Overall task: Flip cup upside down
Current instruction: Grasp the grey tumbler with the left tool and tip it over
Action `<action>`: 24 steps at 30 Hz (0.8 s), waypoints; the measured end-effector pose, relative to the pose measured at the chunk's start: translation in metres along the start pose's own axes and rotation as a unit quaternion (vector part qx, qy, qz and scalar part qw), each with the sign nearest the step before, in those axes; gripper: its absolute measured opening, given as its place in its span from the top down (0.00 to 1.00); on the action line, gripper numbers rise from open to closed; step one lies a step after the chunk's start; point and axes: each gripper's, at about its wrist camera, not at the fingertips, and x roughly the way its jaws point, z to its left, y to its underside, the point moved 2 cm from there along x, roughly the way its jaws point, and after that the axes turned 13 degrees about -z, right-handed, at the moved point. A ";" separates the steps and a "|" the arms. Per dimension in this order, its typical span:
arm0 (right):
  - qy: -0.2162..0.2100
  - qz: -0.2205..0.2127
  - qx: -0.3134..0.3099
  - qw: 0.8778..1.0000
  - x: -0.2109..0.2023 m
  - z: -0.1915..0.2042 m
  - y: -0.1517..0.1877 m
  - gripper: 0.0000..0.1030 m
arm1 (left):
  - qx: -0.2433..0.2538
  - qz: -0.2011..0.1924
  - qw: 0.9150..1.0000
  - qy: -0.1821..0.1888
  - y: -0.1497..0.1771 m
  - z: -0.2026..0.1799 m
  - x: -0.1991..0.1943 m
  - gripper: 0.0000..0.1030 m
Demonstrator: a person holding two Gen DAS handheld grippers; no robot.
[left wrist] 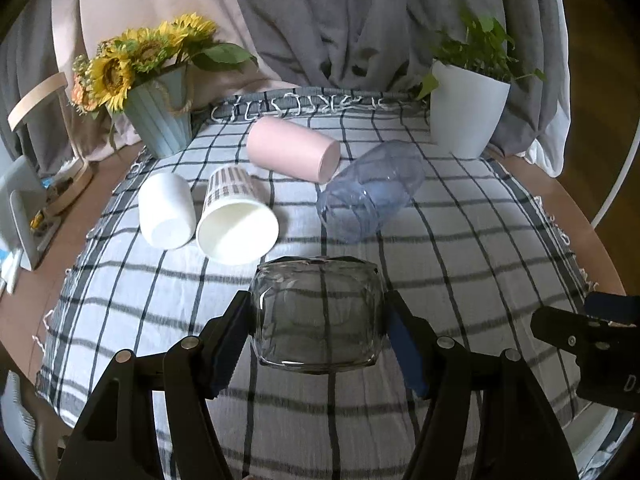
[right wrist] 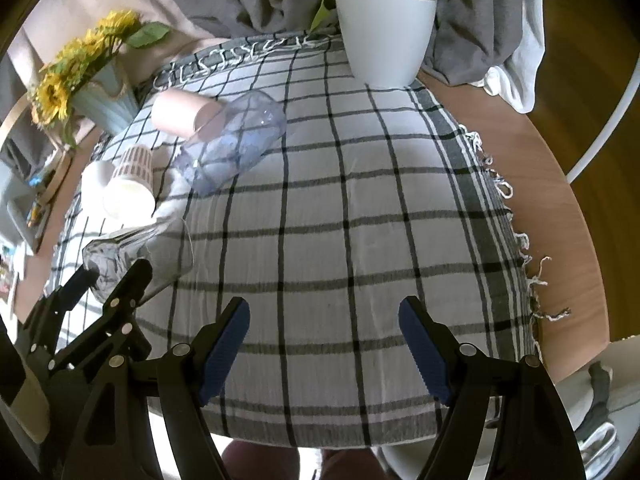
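Nearest to me, my left tool (left wrist: 318, 320) is clamped on the clear glass cup (left wrist: 318, 314), one blue pad (left wrist: 404, 344) pressed to each side, and the cup sits on the checked cloth (left wrist: 460, 280) with its thick base toward the camera. My right tool (right wrist: 324, 344) hangs over the bare cloth near the tabletop's (right wrist: 560, 216) front edge, its fingers spread wide with nothing between them. Further back four cups lie on their sides: a white cup (left wrist: 166, 216) touching a striped paper cup (left wrist: 236, 220), then a clear bluish tumbler (left wrist: 372, 192) against a pink cup (left wrist: 292, 152). At the far edge stand a sunflower pot (left wrist: 162, 120) and a white plant pot (left wrist: 466, 112).
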 end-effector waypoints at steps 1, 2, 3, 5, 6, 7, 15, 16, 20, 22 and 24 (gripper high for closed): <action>0.001 -0.001 0.002 1.000 0.000 -0.001 -0.002 0.25 | -0.001 -0.001 1.000 0.001 -0.002 0.000 0.002 0.36; 0.001 -0.002 0.005 1.000 0.001 -0.001 -0.003 0.25 | -0.001 -0.001 1.000 0.002 -0.003 0.000 0.004 0.36; 0.002 -0.002 0.006 1.000 0.001 -0.002 -0.004 0.25 | -0.001 -0.001 1.000 0.002 -0.005 0.001 0.005 0.36; 0.003 -0.003 0.010 1.000 0.002 -0.003 -0.006 0.25 | -0.001 -0.002 1.000 0.003 -0.008 0.000 0.009 0.36; 0.003 -0.003 0.012 1.000 0.003 -0.003 -0.007 0.25 | -0.001 -0.002 1.000 0.003 -0.009 0.000 0.011 0.36; 0.004 -0.003 0.015 1.000 0.004 -0.003 -0.008 0.25 | -0.002 -0.001 1.000 0.004 -0.011 0.000 0.013 0.36; 0.007 -0.003 0.029 1.000 0.009 -0.007 -0.013 0.25 | 0.000 0.002 1.000 0.009 -0.019 0.001 0.026 0.36; 0.007 -0.002 0.031 0.999 0.010 -0.007 -0.013 0.25 | 0.000 0.003 1.000 0.010 -0.019 0.001 0.028 0.36; 0.007 -0.004 0.038 0.999 0.011 -0.008 -0.015 0.25 | -0.010 0.013 1.000 0.013 -0.023 0.005 0.034 0.36; 0.004 -0.005 0.042 0.999 0.011 -0.008 -0.016 0.25 | -0.012 0.016 1.000 0.015 -0.024 0.006 0.035 0.36; 0.003 -0.007 0.043 0.999 0.011 -0.007 -0.017 0.25 | -0.010 0.018 1.000 0.016 -0.024 0.006 0.036 0.36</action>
